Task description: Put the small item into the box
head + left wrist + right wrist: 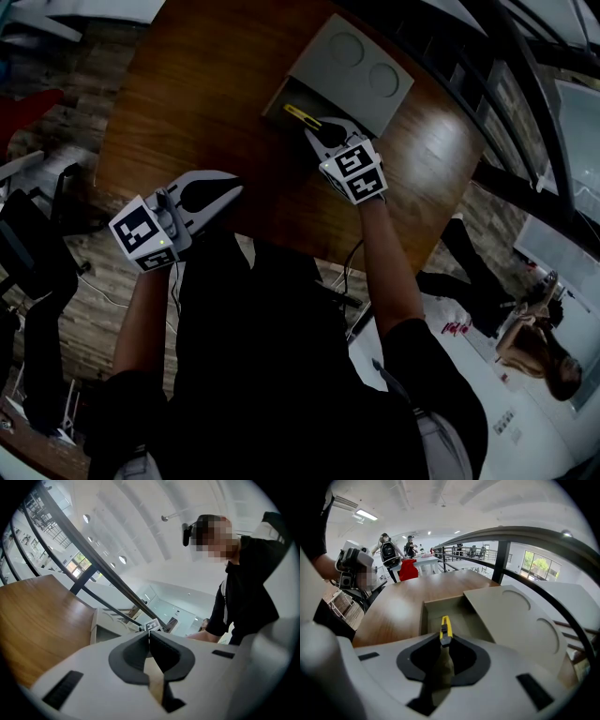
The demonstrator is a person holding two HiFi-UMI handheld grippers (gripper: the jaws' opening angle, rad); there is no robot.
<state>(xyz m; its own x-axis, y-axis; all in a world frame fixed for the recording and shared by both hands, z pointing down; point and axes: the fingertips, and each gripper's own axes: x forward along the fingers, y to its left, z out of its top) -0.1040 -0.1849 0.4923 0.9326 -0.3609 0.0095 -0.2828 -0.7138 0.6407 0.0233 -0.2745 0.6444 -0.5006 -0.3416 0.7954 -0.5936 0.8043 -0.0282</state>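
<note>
We work over a wooden table [216,112] on which a grey box [423,616] stands, its lid [515,616] with two round recesses covering the right part and leaving the left compartment open. The left gripper [150,644] hangs near the table's near edge, well apart from the box, jaws pressed together on nothing. The right gripper [445,641] is at the open compartment, jaws pinching the near end of a small yellow cutter [446,629], whose free end points over the opening. We judge the pickup and carry complete. We cannot tell whether the cutter touches the box floor. What is left, as we judge it: lower it inside, release, and draw the gripper clear
</note>
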